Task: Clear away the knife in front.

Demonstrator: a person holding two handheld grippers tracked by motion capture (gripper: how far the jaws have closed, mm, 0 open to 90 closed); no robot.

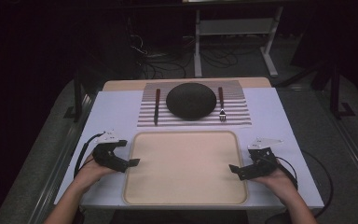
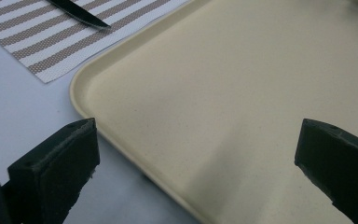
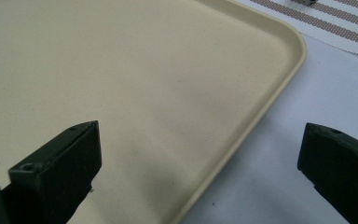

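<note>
Gripping: the tray (image 1: 185, 196) is best taken at mid-edge on both sides, level.
Left gripper (image 1: 129, 162): jaws wide, nothing held, at the left rim.
Right gripper (image 1: 235, 170): jaws wide, nothing held, at the right rim.
Tray place: near centre, before the mat (image 1: 242, 116).
Count: one tray, one mat, one bowl (image 1: 191, 100), one knife (image 1: 157, 106), one fork (image 1: 221, 103).

Tray (image 2: 242, 93): matt cream plastic, finely speckled, smooth rim. Placemat (image 2: 37, 42): woven cloth-like mesh, striped. Knife (image 2: 81, 14): dark blade with slight sheen. Bowl (image 1: 191, 100): dark, matt, grainy surface. Table (image 3: 279, 177): smooth, matt white. Tool jaws: matt black plastic
</note>
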